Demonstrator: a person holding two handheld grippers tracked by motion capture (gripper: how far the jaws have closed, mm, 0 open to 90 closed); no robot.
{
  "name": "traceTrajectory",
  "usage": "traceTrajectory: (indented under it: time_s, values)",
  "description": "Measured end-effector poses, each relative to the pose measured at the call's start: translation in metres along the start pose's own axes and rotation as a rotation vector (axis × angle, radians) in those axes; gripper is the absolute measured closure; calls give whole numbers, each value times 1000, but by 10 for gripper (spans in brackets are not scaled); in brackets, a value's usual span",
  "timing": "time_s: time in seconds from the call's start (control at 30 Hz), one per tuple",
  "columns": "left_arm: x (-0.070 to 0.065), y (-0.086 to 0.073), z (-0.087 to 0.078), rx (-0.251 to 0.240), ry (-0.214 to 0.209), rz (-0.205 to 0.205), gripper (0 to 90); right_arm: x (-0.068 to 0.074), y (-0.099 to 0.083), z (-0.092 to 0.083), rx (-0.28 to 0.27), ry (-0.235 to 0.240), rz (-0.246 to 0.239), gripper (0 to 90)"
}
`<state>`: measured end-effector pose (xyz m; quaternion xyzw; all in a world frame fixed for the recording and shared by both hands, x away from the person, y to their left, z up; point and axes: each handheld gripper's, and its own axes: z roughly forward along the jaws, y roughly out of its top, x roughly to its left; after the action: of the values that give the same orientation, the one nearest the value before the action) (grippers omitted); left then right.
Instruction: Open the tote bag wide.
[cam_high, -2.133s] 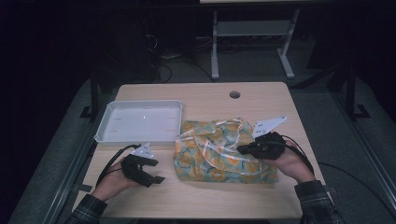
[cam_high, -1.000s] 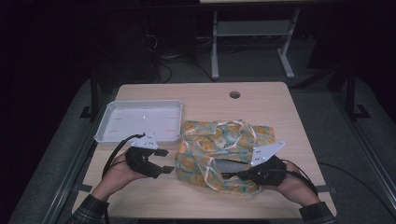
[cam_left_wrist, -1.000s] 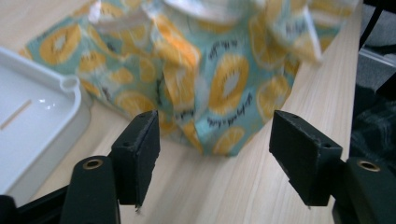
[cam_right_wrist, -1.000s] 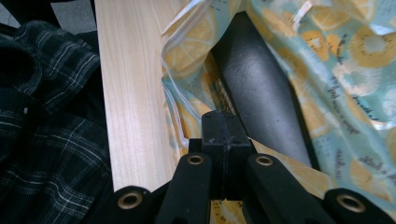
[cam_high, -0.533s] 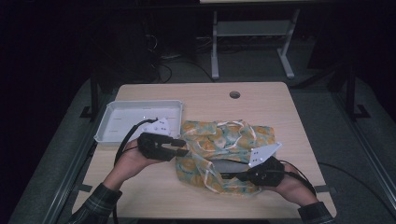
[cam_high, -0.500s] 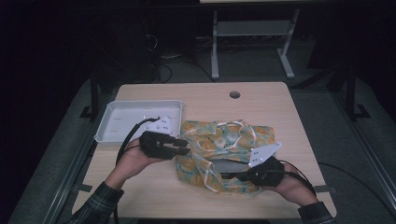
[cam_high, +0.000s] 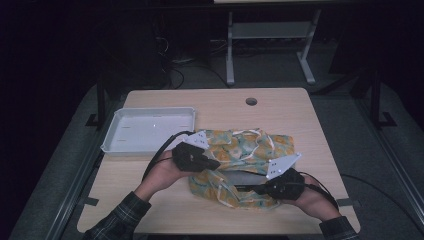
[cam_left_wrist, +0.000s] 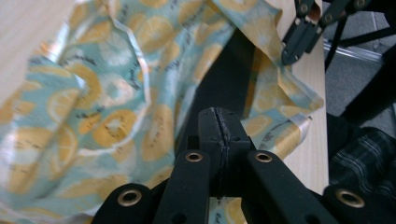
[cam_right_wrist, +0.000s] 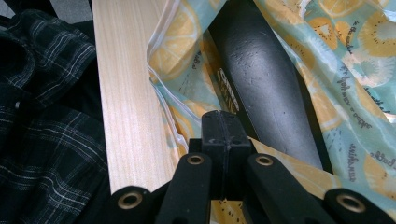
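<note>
On the table's near half: a fruit-print cloth bag (cam_high: 240, 167) lies crumpled, just right of the white tray (cam_high: 150, 131), which sits at the left edge.
Work in hand: the bag, printed with orange and kiwi slices and trimmed in white, is being opened or turned out; a dark lining or flat dark insert (cam_right_wrist: 266, 79) shows in its mouth.
Left gripper (cam_high: 212, 164): at the bag's left edge. Jaws have just been closing and now stand pressed together; in the left gripper view (cam_left_wrist: 219, 126) fabric lies around and under the tips, so a pinch on the cloth is likely.
Right gripper (cam_high: 252, 188): at the bag's near edge, toward the table's near-right corner. Jaws closed tight; in the right gripper view (cam_right_wrist: 223, 128) the white-trimmed hem runs to the tips, judged gripped.
Table (cam_high: 220, 105): light wood, cable hole near the far edge, far half bare.
Tray status: nothing in it.
Done: both edges of the bag appear secured, one per gripper; mouth partly parted.
Left: spreading the mouth fully, or lifting and straightening the bag. Fabric remains heavily wrinkled.
Uncertain: whether the dark surface is lining or a separate item.
</note>
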<state>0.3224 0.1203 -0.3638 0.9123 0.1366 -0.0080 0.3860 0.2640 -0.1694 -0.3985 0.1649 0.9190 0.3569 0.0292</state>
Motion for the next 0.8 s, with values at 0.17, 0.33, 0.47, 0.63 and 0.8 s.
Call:
traceTrajectory:
  time_s: [0.17, 0.33, 0.47, 0.63, 0.8]
  values:
    - [-6, -8, 2, 25, -18, 5, 892, 1, 0, 0, 4, 0, -3, 897]
    - [-13, -19, 0, 46, -29, -3, 892, 1, -2, 0, 9, 3, -4, 897]
    - [-16, -29, 2, 66, -35, -18, 892, 4, -3, 2, 15, 4, 3, 897]
    - [-21, -39, 5, 84, -44, -27, 891, 8, -7, 7, 38, 16, 2, 897]
    - [-24, -48, 9, 119, -56, -40, 891, 12, -14, 15, 63, 33, 0, 897]
